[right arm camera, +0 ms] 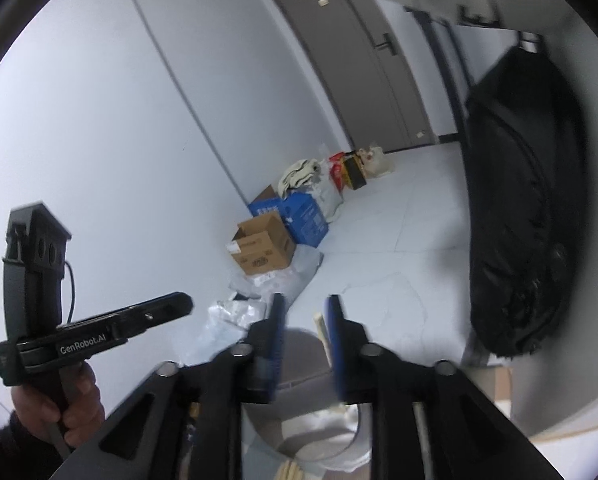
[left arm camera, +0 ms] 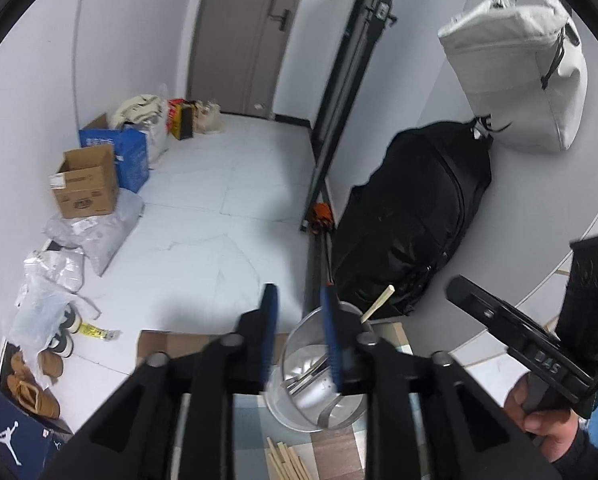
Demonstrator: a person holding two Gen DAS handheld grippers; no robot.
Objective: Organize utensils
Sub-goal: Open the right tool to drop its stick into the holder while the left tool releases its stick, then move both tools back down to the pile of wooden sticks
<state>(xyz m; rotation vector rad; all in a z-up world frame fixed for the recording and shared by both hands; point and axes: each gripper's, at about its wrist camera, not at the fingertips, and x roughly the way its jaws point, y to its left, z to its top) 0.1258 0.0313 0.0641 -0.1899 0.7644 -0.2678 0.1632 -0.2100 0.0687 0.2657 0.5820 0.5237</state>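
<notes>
Hands grip both tools from below, each wrapped around a black handle. Left gripper: angled downward, blue pads parted by a narrow gap with nothing pinched; its right pad overlaps the near rim of the cup, contact not determinable. Cup: clear plastic, tilted, standing on a patchwork mat at the table edge, holding metal utensils and one wooden stick leaning out over the rim. Loose sticks lie on the mat just in front of the cup. Right gripper: pitched slightly downward over the same cup, pads parted; a pale stick rises just beside the inner face of the right pad, not pinched. Legible markings: a jumping-figure logo on the navy shoe box at far left on the floor; "GenRobot.AI" on the left tool's body in the right wrist view; partial lettering "DAS" on the right tool's body in the left wrist view. Print on the cardboard box is unreadable.
</notes>
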